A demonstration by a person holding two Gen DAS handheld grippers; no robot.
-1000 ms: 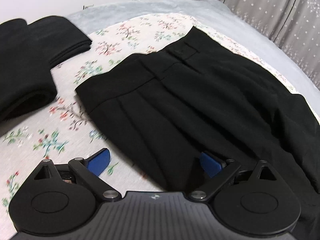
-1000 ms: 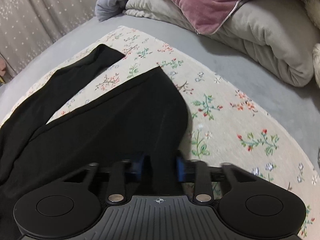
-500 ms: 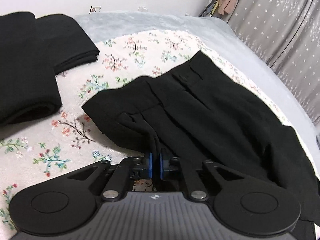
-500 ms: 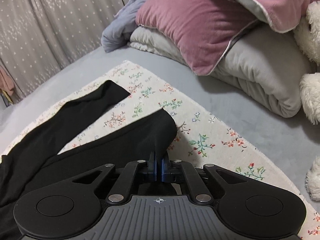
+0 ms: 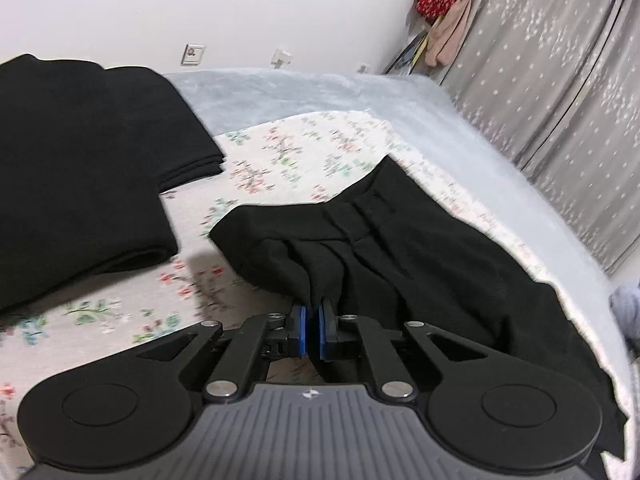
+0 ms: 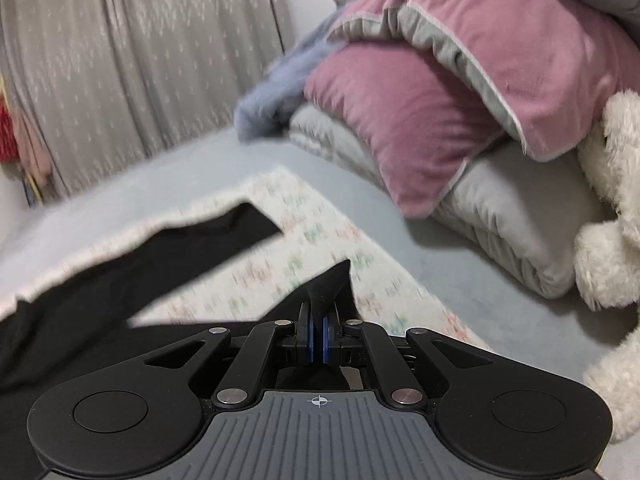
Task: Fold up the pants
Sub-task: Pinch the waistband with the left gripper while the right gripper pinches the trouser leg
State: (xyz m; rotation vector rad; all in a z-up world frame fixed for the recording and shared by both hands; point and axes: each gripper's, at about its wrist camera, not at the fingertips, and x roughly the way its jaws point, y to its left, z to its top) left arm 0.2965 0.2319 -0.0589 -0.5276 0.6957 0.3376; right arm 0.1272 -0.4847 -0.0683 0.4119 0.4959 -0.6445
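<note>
On floral bedding (image 5: 280, 152), pants (image 5: 420, 248) are pinched at both ends, waist by left gripper (image 5: 310, 320), hem by right gripper (image 6: 319, 328), fabric running toward twelve o'clock.

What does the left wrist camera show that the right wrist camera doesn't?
Only the left wrist view shows the folded black clothes, the wall and the pants' waistband end, pinched by the left gripper. Only the right wrist view shows the pink pillows, a white plush toy and the pant legs, one cuff pinched by the right gripper. Both show the black pants, the floral sheet and the grey curtain.
</note>
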